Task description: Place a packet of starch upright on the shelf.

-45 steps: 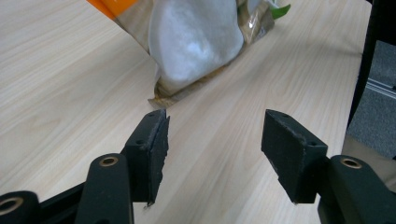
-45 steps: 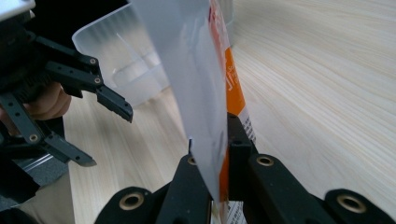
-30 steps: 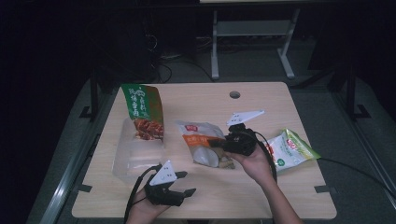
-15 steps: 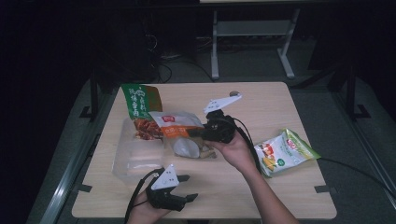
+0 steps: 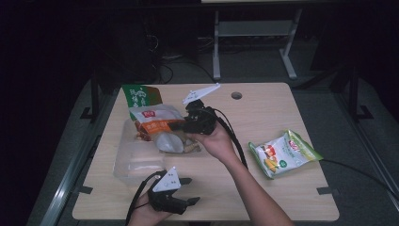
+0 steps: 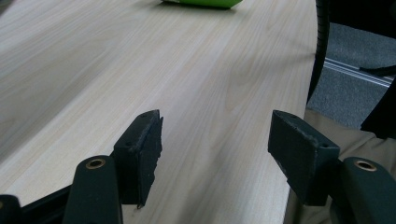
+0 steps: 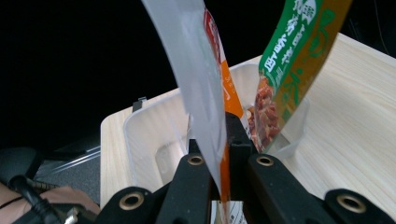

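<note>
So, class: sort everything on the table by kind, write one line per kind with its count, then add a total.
Snack packets: 3, the orange one gripped by the right claw, the green and brown one standing in the tub, and the green one lying at the right.
Clear plastic tubs: 1.
Total: 4

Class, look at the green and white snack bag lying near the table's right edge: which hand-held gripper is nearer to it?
Right. The right hand-held gripper is left of the green and white snack bag, over the clear tub. The left hand-held gripper sits farther off, by the near edge.
</note>
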The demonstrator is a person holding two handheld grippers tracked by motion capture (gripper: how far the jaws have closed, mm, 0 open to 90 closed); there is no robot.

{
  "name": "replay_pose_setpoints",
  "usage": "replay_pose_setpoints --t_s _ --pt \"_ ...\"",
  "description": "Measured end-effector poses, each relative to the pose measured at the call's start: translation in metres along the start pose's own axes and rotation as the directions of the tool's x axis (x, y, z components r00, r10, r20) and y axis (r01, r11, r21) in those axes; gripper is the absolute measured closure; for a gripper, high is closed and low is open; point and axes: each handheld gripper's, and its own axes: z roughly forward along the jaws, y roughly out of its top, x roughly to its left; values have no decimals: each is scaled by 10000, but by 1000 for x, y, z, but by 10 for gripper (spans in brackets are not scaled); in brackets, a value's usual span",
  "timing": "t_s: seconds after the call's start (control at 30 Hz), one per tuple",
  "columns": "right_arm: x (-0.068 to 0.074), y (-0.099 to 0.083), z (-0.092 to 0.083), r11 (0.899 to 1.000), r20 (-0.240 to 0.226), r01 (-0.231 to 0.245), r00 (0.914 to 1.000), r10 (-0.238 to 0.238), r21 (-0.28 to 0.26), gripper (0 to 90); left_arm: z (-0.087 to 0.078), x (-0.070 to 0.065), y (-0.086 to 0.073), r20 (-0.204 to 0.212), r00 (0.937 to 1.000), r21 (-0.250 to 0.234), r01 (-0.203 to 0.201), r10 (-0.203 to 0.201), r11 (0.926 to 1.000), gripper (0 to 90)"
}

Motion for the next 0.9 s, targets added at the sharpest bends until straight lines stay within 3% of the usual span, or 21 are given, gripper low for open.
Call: replay_pose_setpoints --t_s 0.23,0.63,0.9 --pt "0 7 14 9999 -156 -126 9998 126 -22 897 0 1 -2 -23 10000 -56 32 -32 10000 341" --pt "7 18 36 10000 -425 46 9991 -45 21 897 -1 2 0 33 9998 -16 192 -192 9998 326" --pt "9 21 59 9999 -726 68 9973 -60 110 897 -12 -1 -3 -75 10000 73 41 -41 10000 321"
